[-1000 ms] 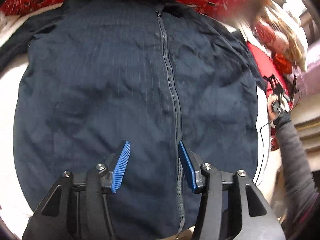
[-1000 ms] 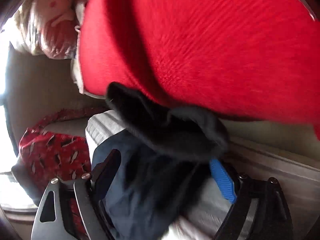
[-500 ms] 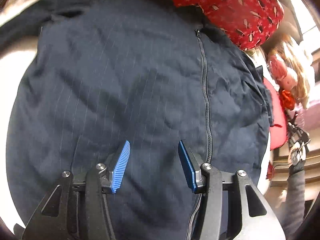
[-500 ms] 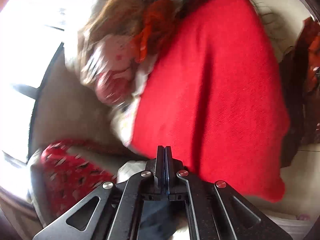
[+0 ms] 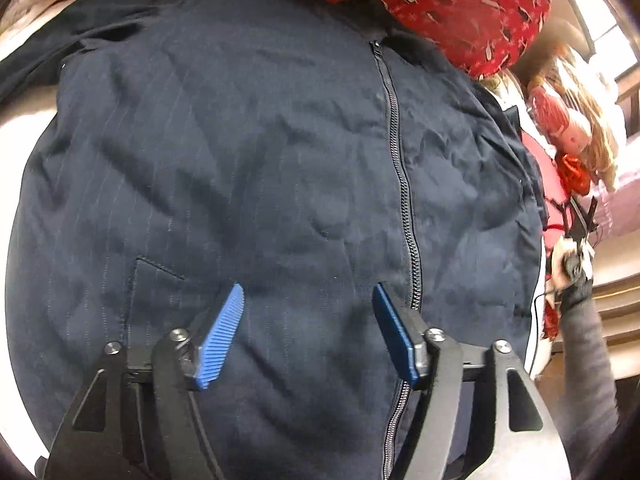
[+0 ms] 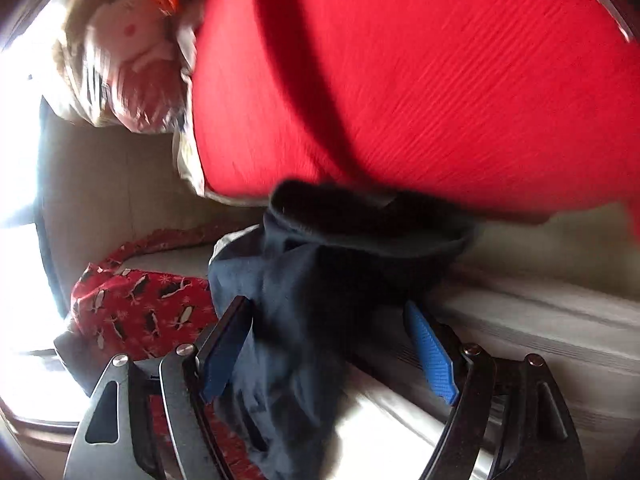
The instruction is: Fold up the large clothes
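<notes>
A dark navy pinstriped jacket (image 5: 280,180) lies spread flat, front up, its zipper (image 5: 400,168) closed down the middle. My left gripper (image 5: 308,292) hovers over its lower part just left of the zipper, its jaws opening with only flat cloth beneath them. In the right wrist view the jacket's sleeve (image 6: 288,320) with a black ribbed cuff (image 6: 360,236) lies bunched between the jaws of my right gripper (image 6: 326,304). Those jaws are opening; the left pad is beside the cloth and the right pad stands clear of it.
A red patterned cloth (image 5: 460,0) lies past the collar. A red knit cloth (image 6: 400,80) and a doll (image 6: 128,40) sit beyond the cuff. White bedding (image 6: 520,320) lies under the sleeve. A grey-sleeved arm (image 5: 584,344) reaches in at the jacket's right edge.
The left gripper came lower over the jacket and its jaws spread wider. The right gripper was shut and away from the sleeve half a second ago; now it is open around the sleeve again.
</notes>
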Motion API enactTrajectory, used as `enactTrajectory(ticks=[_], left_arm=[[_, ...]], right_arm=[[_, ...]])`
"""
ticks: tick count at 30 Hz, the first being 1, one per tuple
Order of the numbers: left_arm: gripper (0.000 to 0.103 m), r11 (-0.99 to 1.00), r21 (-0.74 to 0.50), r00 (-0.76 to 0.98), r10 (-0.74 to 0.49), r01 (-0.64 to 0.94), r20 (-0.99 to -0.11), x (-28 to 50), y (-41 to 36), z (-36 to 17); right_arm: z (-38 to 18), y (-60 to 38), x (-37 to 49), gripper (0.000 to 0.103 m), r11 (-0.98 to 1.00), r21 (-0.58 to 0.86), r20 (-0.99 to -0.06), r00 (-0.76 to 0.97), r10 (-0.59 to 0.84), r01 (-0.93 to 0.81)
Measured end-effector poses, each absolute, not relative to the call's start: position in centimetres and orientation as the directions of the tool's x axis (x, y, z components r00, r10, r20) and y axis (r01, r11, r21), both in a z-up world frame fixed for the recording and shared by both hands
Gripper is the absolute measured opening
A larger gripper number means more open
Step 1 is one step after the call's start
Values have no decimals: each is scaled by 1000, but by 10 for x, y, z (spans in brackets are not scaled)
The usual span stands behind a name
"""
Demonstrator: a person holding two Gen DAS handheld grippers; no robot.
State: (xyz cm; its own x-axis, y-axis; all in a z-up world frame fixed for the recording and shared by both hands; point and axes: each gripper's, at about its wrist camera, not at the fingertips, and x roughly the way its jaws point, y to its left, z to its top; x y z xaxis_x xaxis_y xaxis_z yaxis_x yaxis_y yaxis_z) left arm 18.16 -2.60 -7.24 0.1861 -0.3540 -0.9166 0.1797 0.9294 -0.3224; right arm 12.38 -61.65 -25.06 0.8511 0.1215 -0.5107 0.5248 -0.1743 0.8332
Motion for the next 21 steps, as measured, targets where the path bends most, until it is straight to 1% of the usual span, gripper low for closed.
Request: enactTrajectory(ticks=[1, 2, 3, 4, 5, 6, 7, 8, 10, 11, 12, 13, 14, 15, 16, 18, 21], left_arm=[[71, 932, -310, 188, -344, 187, -920, 181, -29, -72], [71, 936, -292, 190, -328, 196, -925, 181, -32, -72], [71, 938, -283, 189, -321, 201, -928, 182, -34, -71], [71, 938, -278, 191, -317, 206, -929, 182, -35, -70], [71, 937, -275, 204, -318, 215, -926, 183, -36, -65], [71, 937, -268, 222, -317, 225, -922, 185, -37, -59], [71, 938, -252, 257, -310, 236, -915, 187, -38, -51], [71, 942, -230, 312, -300, 243, -901, 190, -37, -40], [71, 947, -215, 380, -294, 238, -877, 197, -33, -29], [71, 954, -209, 397, -282, 216, -873, 206, -30, -30], [71, 960, -208, 386, -267, 188, -883, 212, -28, -35], [71, 960, -228, 363, -274, 165, -891, 218, -25, -42], [71, 953, -272, 321, -301, 134, -898, 224, -19, -54], [71, 952, -288, 291, -306, 105, -906, 226, -16, -63], [70, 949, -303, 276, -317, 93, -907, 227, -12, -68], [71, 942, -319, 292, -337, 108, -895, 223, -9, -64], [71, 926, -365, 270, -378, 101, -885, 223, -2, -66]], right_arm=[[-249, -619, 130, 80, -157, 835, -516, 850, 105, 527], [-248, -622, 134, 79, -148, 854, -490, 866, 98, 499], [-247, -624, 137, 71, -154, 868, -464, 881, 89, 473], [-242, -627, 135, 61, -163, 882, -440, 897, 45, 441], [-235, -631, 131, 25, -153, 897, -419, 908, 7, 415], [-226, -638, 128, 3, -121, 909, -404, 914, -20, 399], [-216, -644, 124, 3, -86, 917, -393, 919, -37, 389], [-198, -652, 115, 2, -28, 935, -355, 931, -85, 354], [-166, -659, 100, 1, 90, 940, -314, 938, -148, 329], [-154, -660, 99, 1, 140, 927, -327, 932, -158, 349], [-145, -660, 101, 1, 185, 904, -360, 919, -161, 386], [-138, -659, 105, 1, 225, 866, -419, 894, -158, 446], [-134, -657, 109, 1, 239, 840, -459, 873, -166, 487], [-130, -654, 111, 1, 250, 817, -490, 854, -174, 519], [-126, -649, 111, 1, 259, 808, -498, 848, -180, 529], [-112, -634, 115, 1, 295, 810, -479, 861, -170, 508], [-86, -599, 133, 1, 407, 793, -452, 886, -105, 453]])
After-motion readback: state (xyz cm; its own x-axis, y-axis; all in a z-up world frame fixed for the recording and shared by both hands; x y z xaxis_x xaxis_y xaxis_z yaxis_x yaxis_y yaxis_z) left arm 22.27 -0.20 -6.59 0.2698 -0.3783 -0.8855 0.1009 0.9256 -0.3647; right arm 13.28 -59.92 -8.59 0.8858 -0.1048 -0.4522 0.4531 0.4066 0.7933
